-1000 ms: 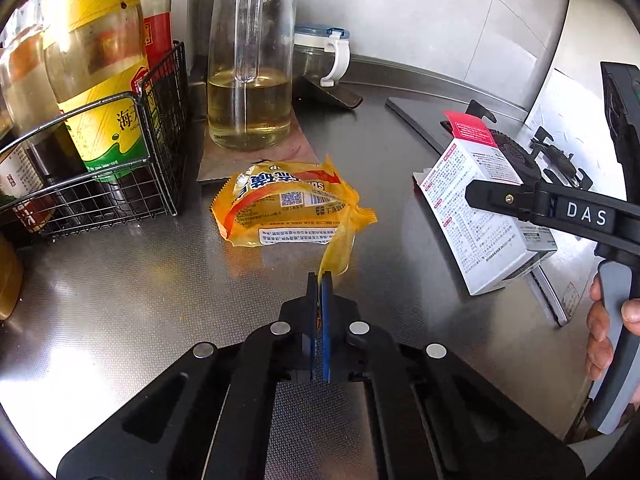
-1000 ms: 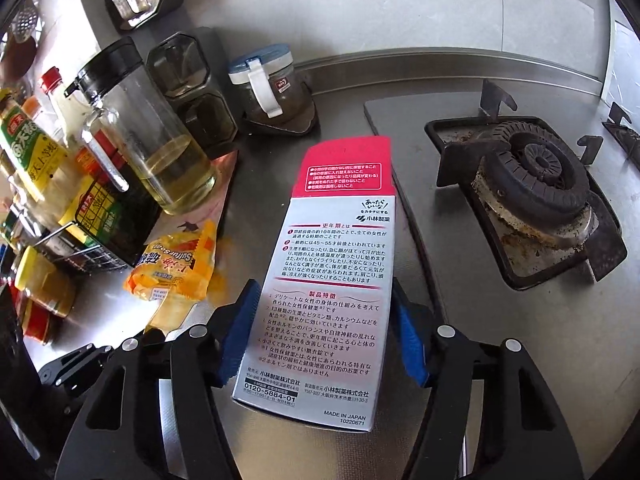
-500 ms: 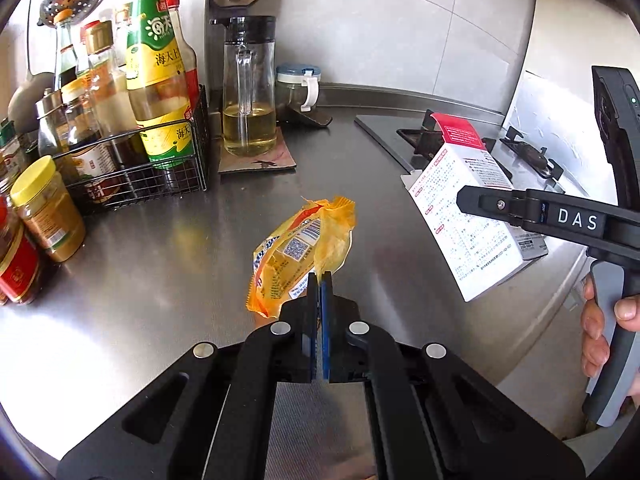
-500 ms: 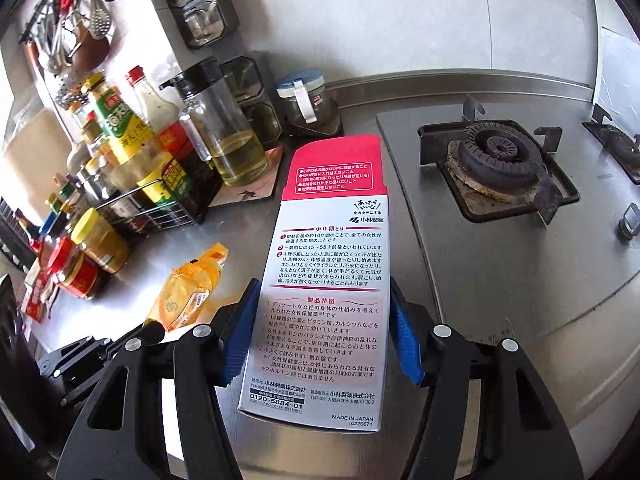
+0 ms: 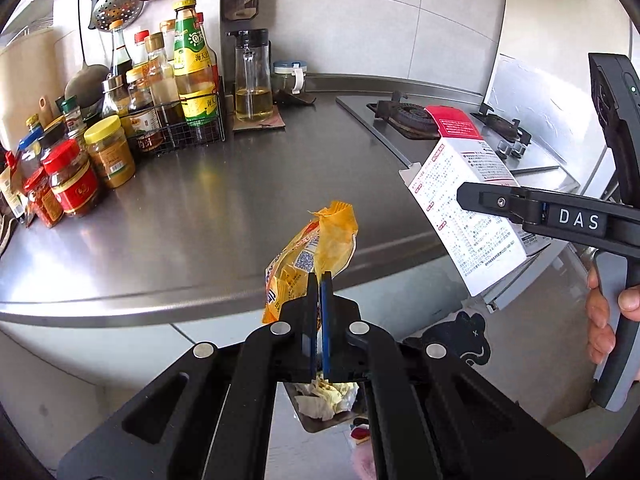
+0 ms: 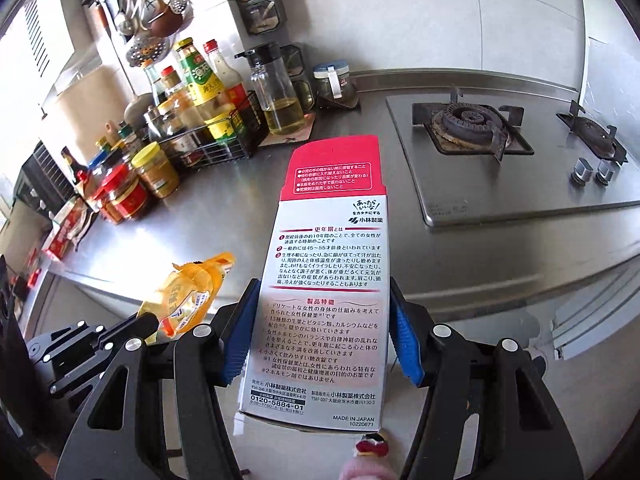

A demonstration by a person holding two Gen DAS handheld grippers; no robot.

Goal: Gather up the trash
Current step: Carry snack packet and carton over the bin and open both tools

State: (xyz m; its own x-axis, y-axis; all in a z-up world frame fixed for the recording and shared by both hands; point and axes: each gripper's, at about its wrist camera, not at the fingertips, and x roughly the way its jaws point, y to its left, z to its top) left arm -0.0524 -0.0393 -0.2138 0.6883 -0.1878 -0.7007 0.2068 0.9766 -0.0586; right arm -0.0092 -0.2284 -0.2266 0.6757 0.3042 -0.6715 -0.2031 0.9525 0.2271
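Note:
My left gripper (image 5: 319, 280) is shut on a crumpled yellow snack wrapper (image 5: 316, 248), which hangs in the air just over the front edge of the steel counter (image 5: 200, 216). My right gripper (image 6: 324, 320) is shut on a white and red carton (image 6: 328, 280) printed with Japanese text, its blue pads pressing both long sides. In the left wrist view the carton (image 5: 460, 200) and the right gripper (image 5: 532, 212) hover at the right. In the right wrist view the wrapper (image 6: 188, 292) shows at lower left. Below the left gripper a bin (image 5: 324, 400) holds crumpled paper.
Sauce bottles in a wire basket (image 5: 180, 128), jars (image 5: 72, 176) and an oil jug (image 5: 252, 80) crowd the counter's back left. A gas hob (image 6: 472, 124) with knobs (image 6: 596, 170) fills the right. Utensils (image 6: 152, 4) hang on the wall. A person's hand (image 5: 608, 312) grips the right handle.
Both grippers have pulled back from the counter towards its front edge and risen a little, carrying wrapper and carton. The wrapper has left the counter surface and the bin has come into view below.

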